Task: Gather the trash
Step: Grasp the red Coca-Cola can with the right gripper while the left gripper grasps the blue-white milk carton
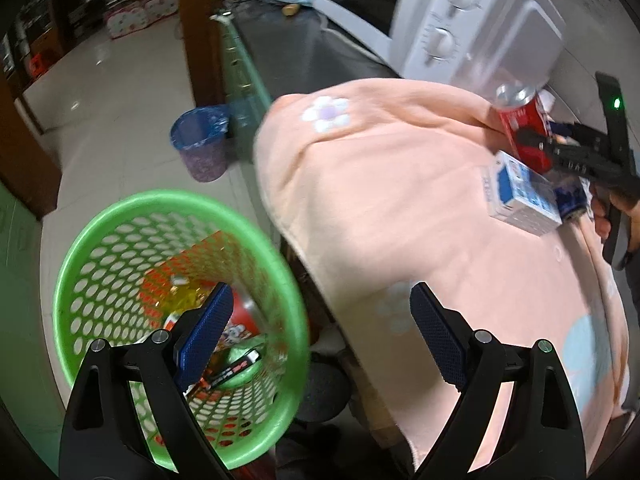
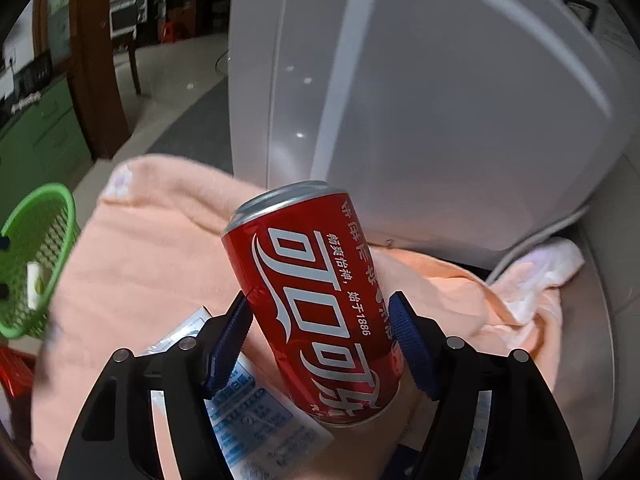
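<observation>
My right gripper [image 2: 322, 340] is shut on a red cola can [image 2: 316, 300], held tilted above the peach towel [image 2: 152, 248]. The can also shows in the left wrist view [image 1: 520, 120], held by the right gripper [image 1: 536, 148]. A blue-and-white carton [image 1: 520, 194] lies on the towel [image 1: 380, 200] beside it; it also shows in the right wrist view [image 2: 248, 412]. My left gripper [image 1: 320, 340] is open and empty, over the edge between the towel and the green basket [image 1: 100, 240], which holds several wrappers and a red can.
A white microwave [image 1: 460, 20] stands behind the towel, and its side fills the right wrist view [image 2: 440, 100]. A blue-lined purple bin [image 1: 200, 144] stands on the tiled floor. The green basket appears at the left of the right wrist view [image 2: 36, 256].
</observation>
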Tool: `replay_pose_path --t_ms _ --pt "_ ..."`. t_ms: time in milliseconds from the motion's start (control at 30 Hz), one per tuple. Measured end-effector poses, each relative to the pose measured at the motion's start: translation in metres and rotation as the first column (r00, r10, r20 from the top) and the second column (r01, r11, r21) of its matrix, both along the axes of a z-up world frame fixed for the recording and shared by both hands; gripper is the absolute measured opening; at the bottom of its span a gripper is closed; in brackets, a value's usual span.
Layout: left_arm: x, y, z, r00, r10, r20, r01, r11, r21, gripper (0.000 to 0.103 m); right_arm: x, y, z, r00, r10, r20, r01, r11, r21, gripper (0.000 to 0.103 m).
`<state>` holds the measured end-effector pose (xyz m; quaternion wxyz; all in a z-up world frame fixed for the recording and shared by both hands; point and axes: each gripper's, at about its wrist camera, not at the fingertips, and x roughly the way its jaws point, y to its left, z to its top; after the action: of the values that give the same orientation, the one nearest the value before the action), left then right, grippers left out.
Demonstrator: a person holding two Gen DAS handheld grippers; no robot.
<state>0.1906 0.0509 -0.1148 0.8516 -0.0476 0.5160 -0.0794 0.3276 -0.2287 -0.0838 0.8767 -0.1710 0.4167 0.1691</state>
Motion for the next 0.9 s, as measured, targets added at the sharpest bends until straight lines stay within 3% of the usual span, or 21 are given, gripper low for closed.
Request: replay_pose_path --t_ms 167,400,500,633,900 --pt "0.005 -0.034 0.007 0.992 -0.117 0.04 0.117 0.993 0.011 0.089 -0.016 -0.015 0.022 0.999 -0.03 0.019 0.029 0.998 0.054 0.065" --pt "0.017 -0.085 0.016 0.939 -0.328 0.103 0.325 0.945 0.046 0.089 -0.058 -0.036 0.04 0.997 -0.079 0.017 0.077 0.989 0.123 0.064" --pt "0.025 -0.108 0.021 0.895 -0.428 0.129 0.424 0.904 0.056 0.091 -0.081 -0.052 0.045 0.993 -0.116 0.013 0.113 0.98 0.162 0.064" --pt "0.038 -0.148 0.023 0.811 -0.564 0.155 0.551 0.826 0.121 0.093 -0.11 -0.072 0.047 0.986 -0.167 0.004 0.162 0.965 0.206 0.064" --pt "0.065 -0.2 0.016 0.669 -0.728 0.149 0.699 0.684 0.208 0.093 -0.161 -0.103 0.052 0.967 -0.254 -0.016 0.249 0.931 0.266 0.064"
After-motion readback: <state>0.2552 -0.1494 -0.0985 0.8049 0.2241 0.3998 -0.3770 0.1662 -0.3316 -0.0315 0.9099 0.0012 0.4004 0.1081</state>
